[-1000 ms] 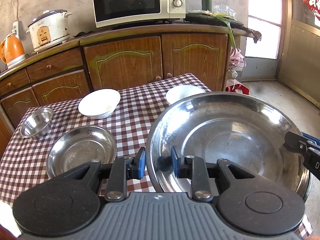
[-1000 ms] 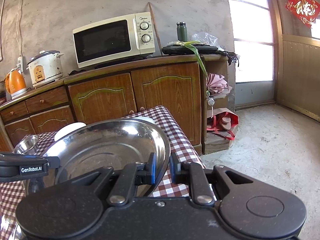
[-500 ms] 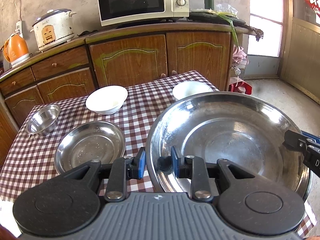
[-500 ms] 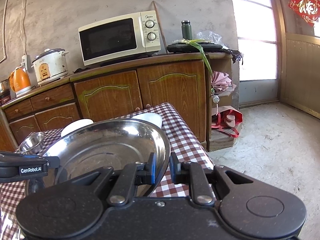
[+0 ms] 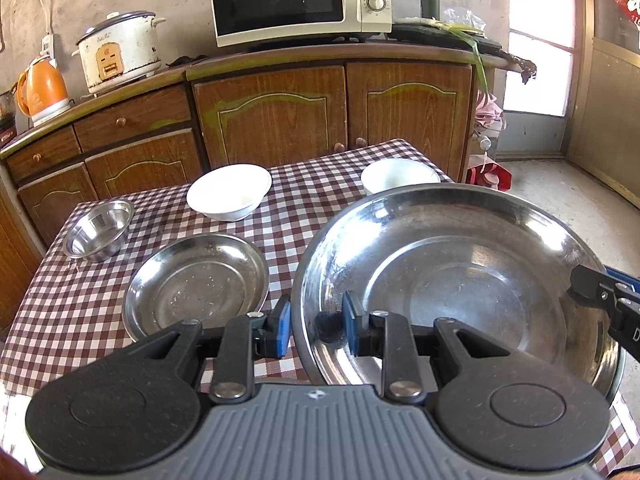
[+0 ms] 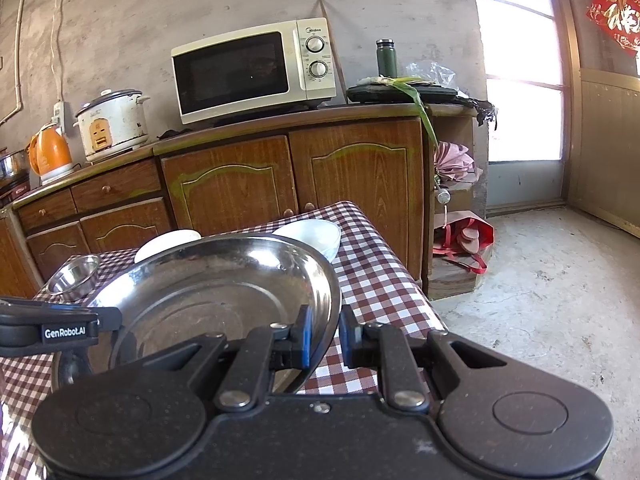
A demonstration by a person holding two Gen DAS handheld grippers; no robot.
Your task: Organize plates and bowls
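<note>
Big steel basin held up at both rims, and the view has pulled back a bit since a second ago

The checkered table (image 5: 80, 304) is seen more fully than a second earlier: the bowls sit further in from the frame edges, while the grip on the basin looks unchanged. The large steel basin (image 5: 460, 280) is round, shiny and shallow with a raised ring in its floor; it is held roughly level with its mouth up over the table's right side, with no long axis to speak of. Its near-left rim is pinched by the left gripper (image 5: 314, 326) and its opposite rim by the right gripper (image 6: 324, 336), blue pads on either side of the metal. Beside it the smaller steel plate (image 5: 196, 284) lies flat on the cloth. Further back are two glossy white bowls (image 5: 228, 192) (image 5: 400, 174), and a little steel bowl (image 5: 98, 232) sits at far left.
</note>
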